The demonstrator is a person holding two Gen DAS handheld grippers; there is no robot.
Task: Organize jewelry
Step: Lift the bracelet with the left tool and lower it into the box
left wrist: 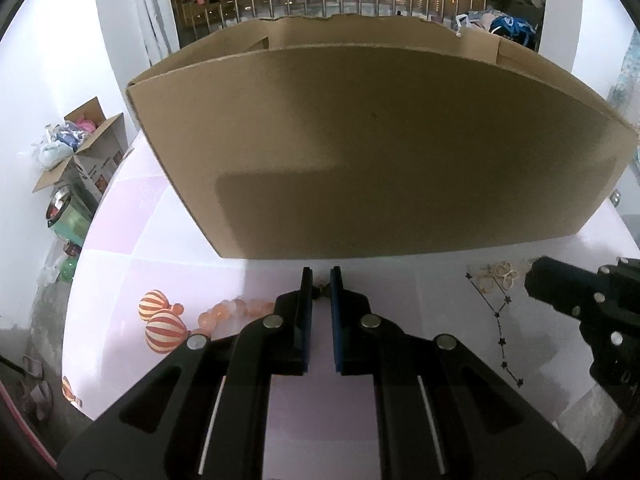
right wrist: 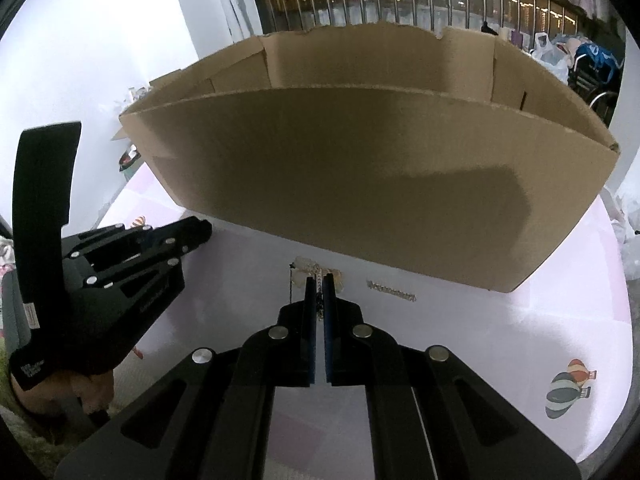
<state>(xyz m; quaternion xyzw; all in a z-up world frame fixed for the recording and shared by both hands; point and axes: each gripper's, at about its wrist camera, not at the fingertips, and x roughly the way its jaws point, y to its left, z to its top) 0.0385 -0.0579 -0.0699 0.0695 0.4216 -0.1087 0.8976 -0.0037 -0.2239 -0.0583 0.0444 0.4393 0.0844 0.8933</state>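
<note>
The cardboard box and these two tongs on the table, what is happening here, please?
A person holds tongs in each hand, sorting jewelry before an open cardboard box. The left tongs are nearly shut on a small dark piece at the end of a pink bead bracelet. The right tongs are shut on a thin chain above a small jewelry pile. A star chain and another small chain lie on the table.

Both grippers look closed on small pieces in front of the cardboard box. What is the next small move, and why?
Probably lift both straight up, slowly. The left gripper pinches a small dark piece at its tips and the right gripper is shut on a chain, both low over the table. The cardboard box rises right ahead, so its rim must be cleared before anything goes in.
</note>
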